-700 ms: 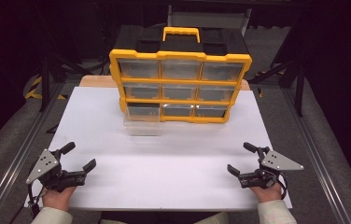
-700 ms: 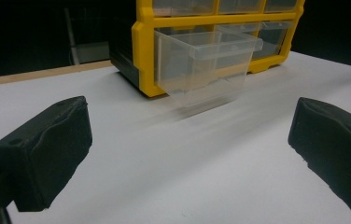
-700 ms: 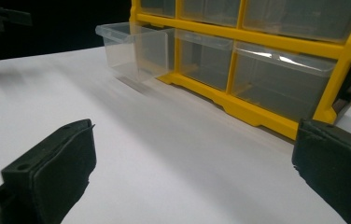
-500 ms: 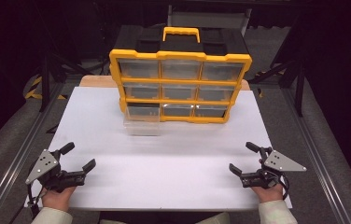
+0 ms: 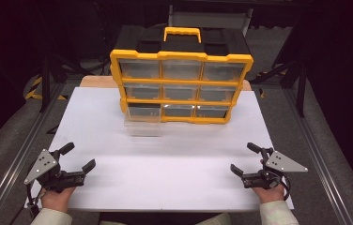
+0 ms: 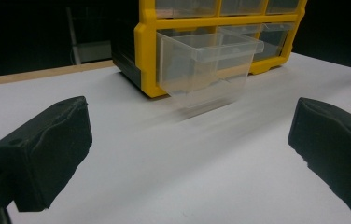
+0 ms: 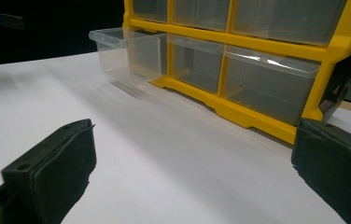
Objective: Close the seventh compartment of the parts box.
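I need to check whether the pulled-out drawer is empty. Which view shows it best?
The left gripper view: the clear drawer faces it closely, and nothing can be seen through its walls. The right gripper view shows it side-on, farther off. The high view shows it small, jutting from the organizer's bottom row.

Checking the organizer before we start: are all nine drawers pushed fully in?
No. The bottom-left clear drawer sticks out from the yellow organizer over the white table, while the others sit flush.
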Available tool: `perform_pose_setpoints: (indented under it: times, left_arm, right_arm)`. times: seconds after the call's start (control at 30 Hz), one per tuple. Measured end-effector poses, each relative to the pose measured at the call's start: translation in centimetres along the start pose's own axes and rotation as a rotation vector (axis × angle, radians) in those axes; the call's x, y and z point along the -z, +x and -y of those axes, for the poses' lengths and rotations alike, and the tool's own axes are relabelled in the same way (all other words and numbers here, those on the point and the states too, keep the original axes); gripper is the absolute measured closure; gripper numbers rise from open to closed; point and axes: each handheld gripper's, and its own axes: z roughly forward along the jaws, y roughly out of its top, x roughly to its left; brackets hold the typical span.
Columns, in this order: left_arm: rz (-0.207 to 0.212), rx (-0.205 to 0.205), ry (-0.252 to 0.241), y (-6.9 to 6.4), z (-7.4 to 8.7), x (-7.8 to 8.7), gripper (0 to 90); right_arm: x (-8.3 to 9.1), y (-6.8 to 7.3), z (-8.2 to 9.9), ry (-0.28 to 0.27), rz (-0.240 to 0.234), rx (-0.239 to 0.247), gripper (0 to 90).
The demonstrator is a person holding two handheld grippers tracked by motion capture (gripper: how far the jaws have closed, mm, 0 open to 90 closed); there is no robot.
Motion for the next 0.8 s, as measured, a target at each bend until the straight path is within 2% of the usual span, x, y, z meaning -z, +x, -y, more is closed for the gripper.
perform_pose_setpoints:
  times: [0.13, 0.2, 0.27, 0.5, 0.63, 0.8]
  left_arm:
    - [0.011, 0.003, -0.009, 0.0, -0.5, -0.4, 0.3]
    - [0.025, -0.016, 0.0, -0.1, -1.2, -0.7, 0.4]
    - [0.041, -0.022, -0.011, -0.3, -1.7, -1.1, 0.4]
    - [0.088, -0.002, -0.041, -0.4, -3.1, -1.8, 0.8]
    - [0.098, 0.013, -0.055, -0.2, -3.7, -2.2, 1.3]
    - [0.108, -0.006, -0.063, -0.2, -5.0, -3.0, 1.4]
  right_arm:
    - [0.1, 0.0, 0.0, -0.003, 0.0, 0.006, 0.7]
    - [0.0, 0.0, 0.0, -0.001, -0.002, 0.004, 0.6]
    - [0.0, 0.0, 0.0, 0.001, -0.002, 0.001, 0.7]
    - [-0.3, 0.0, 0.1, 0.006, -0.013, -0.005, 0.6]
    - [-0.3, 0.0, 0.1, 0.005, -0.01, -0.002, 0.6]
    - [-0.3, -0.1, 0.2, 0.006, -0.019, -0.01, 0.6]
